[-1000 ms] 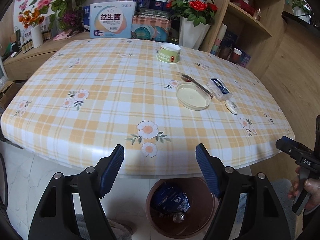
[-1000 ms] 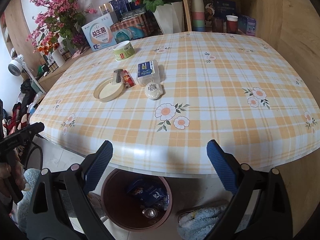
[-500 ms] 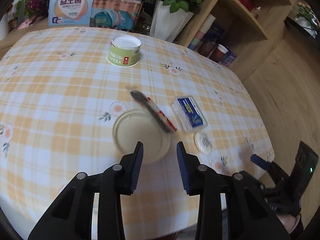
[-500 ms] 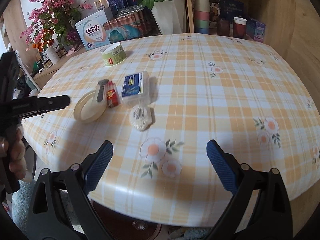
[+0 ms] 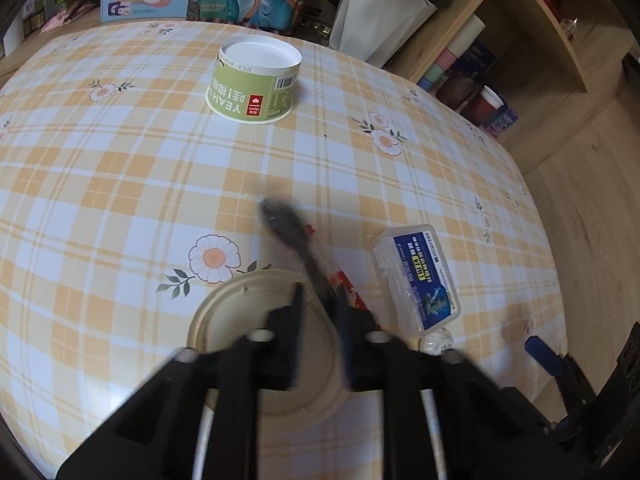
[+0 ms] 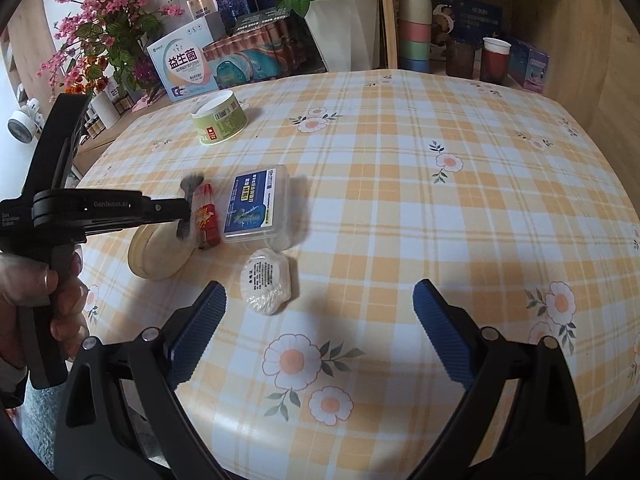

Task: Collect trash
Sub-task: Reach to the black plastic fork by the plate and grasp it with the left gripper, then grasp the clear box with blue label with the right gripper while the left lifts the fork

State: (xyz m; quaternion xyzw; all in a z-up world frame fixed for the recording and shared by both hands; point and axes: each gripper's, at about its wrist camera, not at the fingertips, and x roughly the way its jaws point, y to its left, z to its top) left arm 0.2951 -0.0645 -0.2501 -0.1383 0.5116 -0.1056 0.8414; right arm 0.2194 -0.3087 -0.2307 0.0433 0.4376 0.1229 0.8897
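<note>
On the checked tablecloth lie a round cream lid (image 5: 240,312) (image 6: 160,252), a dark spoon (image 5: 288,228) (image 6: 188,200), a red packet (image 6: 206,220), a clear box with a blue label (image 5: 420,276) (image 6: 256,204), a white wrapped packet (image 6: 266,280) and an upturned green paper cup (image 5: 256,80) (image 6: 218,120). My left gripper (image 5: 320,304) (image 6: 182,212) is low over the lid, its jaws narrowed around the spoon's handle; contact is blurred. My right gripper (image 6: 320,316) is wide open and empty, above the table's front edge, near the white packet.
Flower vases (image 6: 340,24), boxes (image 6: 184,64) and stacked cups (image 6: 416,24) stand along the far edge and on the wooden shelf. The table's rounded right edge (image 5: 552,280) drops to a wooden floor.
My left gripper has moved from below the table edge over the table to the lid and spoon, and its jaws have narrowed. My right gripper has risen and moved forward, still open.
</note>
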